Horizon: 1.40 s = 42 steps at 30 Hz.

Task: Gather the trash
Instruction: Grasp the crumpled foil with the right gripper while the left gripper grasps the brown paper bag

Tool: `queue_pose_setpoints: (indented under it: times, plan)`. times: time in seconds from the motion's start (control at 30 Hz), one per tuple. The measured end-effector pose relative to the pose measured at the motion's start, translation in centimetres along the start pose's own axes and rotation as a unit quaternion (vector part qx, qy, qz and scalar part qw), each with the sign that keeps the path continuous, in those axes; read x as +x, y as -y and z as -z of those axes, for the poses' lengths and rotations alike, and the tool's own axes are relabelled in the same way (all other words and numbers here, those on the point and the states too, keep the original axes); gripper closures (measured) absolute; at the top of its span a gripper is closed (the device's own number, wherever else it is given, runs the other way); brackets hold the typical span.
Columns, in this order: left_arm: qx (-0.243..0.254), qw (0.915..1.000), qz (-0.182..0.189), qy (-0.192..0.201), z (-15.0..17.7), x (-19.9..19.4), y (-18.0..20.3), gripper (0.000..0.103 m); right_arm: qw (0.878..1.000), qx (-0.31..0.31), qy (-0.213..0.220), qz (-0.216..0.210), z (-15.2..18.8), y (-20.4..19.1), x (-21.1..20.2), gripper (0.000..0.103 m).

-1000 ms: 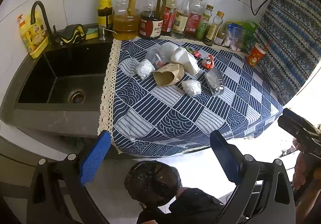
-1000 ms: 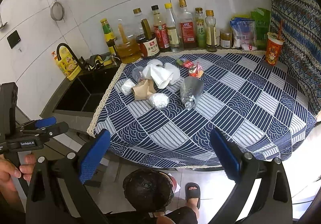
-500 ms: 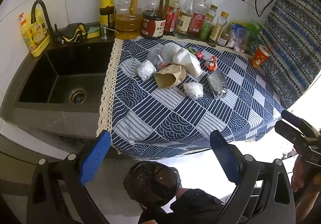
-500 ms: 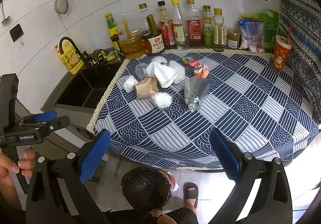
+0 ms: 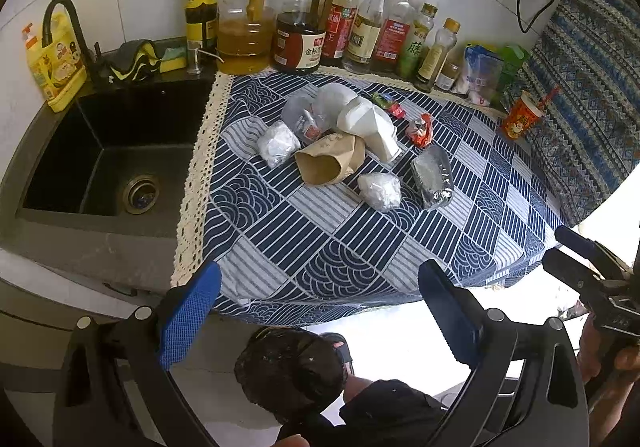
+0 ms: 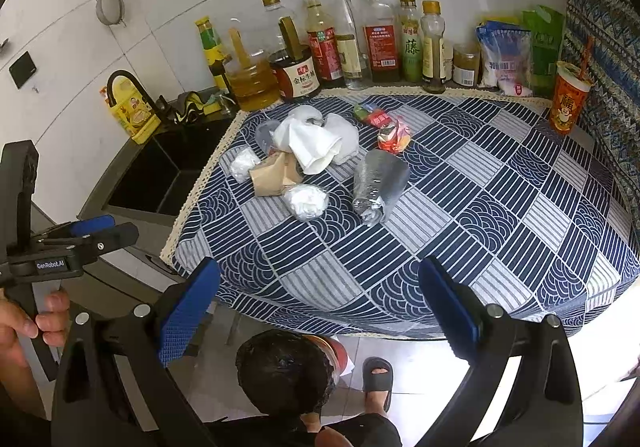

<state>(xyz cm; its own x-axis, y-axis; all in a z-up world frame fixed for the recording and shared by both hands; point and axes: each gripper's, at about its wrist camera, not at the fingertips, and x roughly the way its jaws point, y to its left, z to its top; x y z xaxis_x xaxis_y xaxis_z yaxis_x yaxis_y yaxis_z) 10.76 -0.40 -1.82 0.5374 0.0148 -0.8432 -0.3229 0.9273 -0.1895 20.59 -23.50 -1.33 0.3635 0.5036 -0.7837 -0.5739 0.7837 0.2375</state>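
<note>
Hovering wide apart and empty, the left tongs [image 5: 318, 311] and right tongs [image 6: 318, 311] hang before the blue patterned worktop [image 6: 460, 207]. Ahead of both lies the trash: white crumpled tissues [image 6: 314, 145], a brown paper cup [image 5: 328, 163] and a crushed clear plastic bottle [image 6: 378, 183], well apart from either.

I see a woven navy-and-white patterned cloth [image 5: 328, 239] with a cream lace edge over the bench, matt and slightly wrinkled. At centre frame, a crumpled brown paper bag [image 5: 328, 163] looks dull and creased; the white paper cup [image 5: 374, 127] beside it is smooth. Two crinkly clear plastic wads [image 5: 379, 189] catch glints. The flattened silvery foil pouch [image 6: 378, 179] is shiny and wrinkled. Upper frame, glass and plastic condiment bottles [image 6: 378, 35] gleam. At left, the black sink [image 5: 100, 163] is matt. My left hand-held gripper [image 5: 320, 311] carries rough-textured blue rubber-like pads [image 5: 188, 319] on matt black plastic.
</note>
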Motion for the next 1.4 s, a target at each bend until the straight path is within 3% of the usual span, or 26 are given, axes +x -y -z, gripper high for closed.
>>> queue_pose_setpoints:
  times: [0.27,0.53,0.73,1.13,1.2,1.33,1.4]
  plan:
    - [-0.005,0.9998,0.01,-0.015,-2.1,2.3,0.5,0.007,1.0,-0.002,-0.021,-0.01,-1.8,1.5,2.3,0.005]
    - [-0.006,0.9988,0.032,-0.037,-4.6,5.5,0.8,0.007,0.998,0.01,-0.039,-0.045,-3.6,3.6,5.4,0.005]
    - [0.011,0.9982,0.028,-0.051,-6.5,8.6,1.4,0.007,0.996,0.03,-0.06,-0.06,-4.8,5.6,8.3,0.006]
    - [-0.018,0.9949,0.044,-0.089,-9.5,15.4,0.9,0.009,0.988,0.058,-0.117,-0.077,-6.2,9.1,14.9,0.017]
    - [-0.023,0.9944,0.049,-0.09,-9.7,16.0,0.8,0.017,0.987,0.06,-0.124,-0.077,-6.5,9.6,15.8,0.017]
    - [-0.038,0.9927,0.056,-0.1,-10.0,17.4,0.4,0.023,0.985,0.068,-0.133,-0.082,-6.9,10.1,17.2,0.018]
    - [-0.046,0.991,0.062,-0.109,-10.1,18.1,0.3,0.03,0.984,0.073,-0.14,-0.085,-7.0,10.4,17.9,0.023]
